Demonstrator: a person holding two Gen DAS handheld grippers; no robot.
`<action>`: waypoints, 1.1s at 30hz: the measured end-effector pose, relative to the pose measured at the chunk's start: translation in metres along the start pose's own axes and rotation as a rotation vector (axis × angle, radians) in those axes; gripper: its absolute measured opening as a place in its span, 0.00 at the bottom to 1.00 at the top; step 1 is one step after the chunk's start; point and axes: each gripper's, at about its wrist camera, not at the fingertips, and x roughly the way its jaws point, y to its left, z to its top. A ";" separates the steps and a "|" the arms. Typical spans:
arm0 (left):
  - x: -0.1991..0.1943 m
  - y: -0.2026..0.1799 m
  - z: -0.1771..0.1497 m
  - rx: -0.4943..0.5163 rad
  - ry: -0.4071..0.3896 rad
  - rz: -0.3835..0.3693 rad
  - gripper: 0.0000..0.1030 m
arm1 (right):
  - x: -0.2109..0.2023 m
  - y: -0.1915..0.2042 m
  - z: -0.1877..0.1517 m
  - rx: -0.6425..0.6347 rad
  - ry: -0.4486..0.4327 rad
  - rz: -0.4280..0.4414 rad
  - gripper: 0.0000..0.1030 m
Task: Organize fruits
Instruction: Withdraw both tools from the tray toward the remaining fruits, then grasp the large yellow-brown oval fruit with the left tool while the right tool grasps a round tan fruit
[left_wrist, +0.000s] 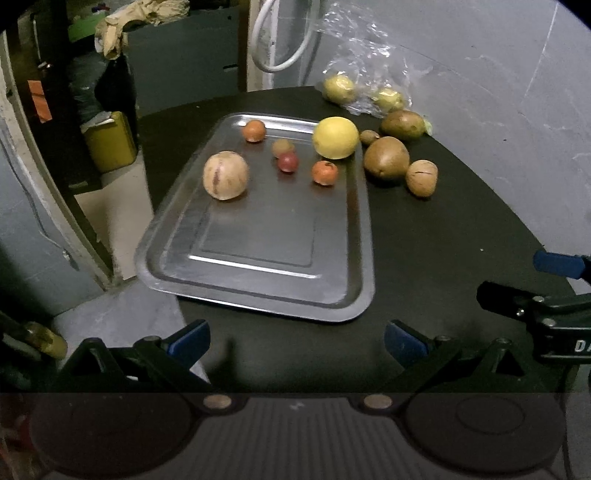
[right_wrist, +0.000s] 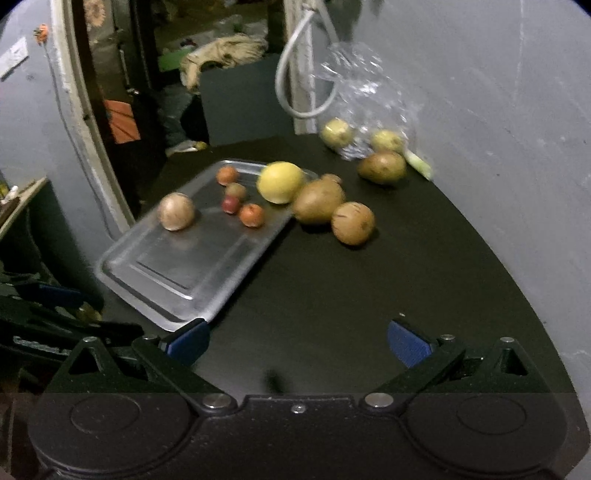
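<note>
Both jaws spread wide, nothing held: left gripper (left_wrist: 297, 341) hangs over the near short edge of the metal tray (left_wrist: 255, 291), right gripper (right_wrist: 299, 341) over bare black table (right_wrist: 369, 295) just off the tray's near right corner. On the tray, all at its far end: pale striped round fruit (left_wrist: 225, 175) at far left, two orange fruits (left_wrist: 254, 130) (left_wrist: 324, 172), a small red one (left_wrist: 288, 162), a small brownish one (left_wrist: 283, 147) touching it, and the big yellow citrus (left_wrist: 335, 137) against the far right rim. Off the tray, just right of that rim: two brown fruits (left_wrist: 386, 157) (left_wrist: 422, 177), a third (left_wrist: 402, 124) farther back, and a tiny brown one (left_wrist: 368, 136) between. Two yellow-green fruits (left_wrist: 339, 88) (left_wrist: 388, 99) sit in a clear plastic bag (left_wrist: 365, 62) beyond the tray's far right corner. Task looks partly done, loose fruit still out. Risks: round fruit could roll off the table if nudged; the nearest brown pair sit close together, so a wide finger may knock the neighbour; bag film could snag or drag. The tray overhangs the table's left edge, so a push could tip it. Hard to tell: the right wrist view is motion-blurred, the tiny brown fruit is mostly hidden there, and the bagged fruits' type is unclear.
</note>
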 end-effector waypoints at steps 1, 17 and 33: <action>0.002 -0.002 0.001 -0.007 0.005 -0.006 0.99 | 0.002 -0.004 0.000 0.002 0.011 -0.009 0.99; 0.025 -0.043 0.025 -0.052 0.014 0.043 0.99 | 0.032 -0.059 -0.005 0.003 0.105 -0.071 0.99; 0.051 -0.070 0.069 -0.149 -0.019 0.135 0.99 | 0.057 -0.087 0.031 -0.099 0.062 0.001 0.99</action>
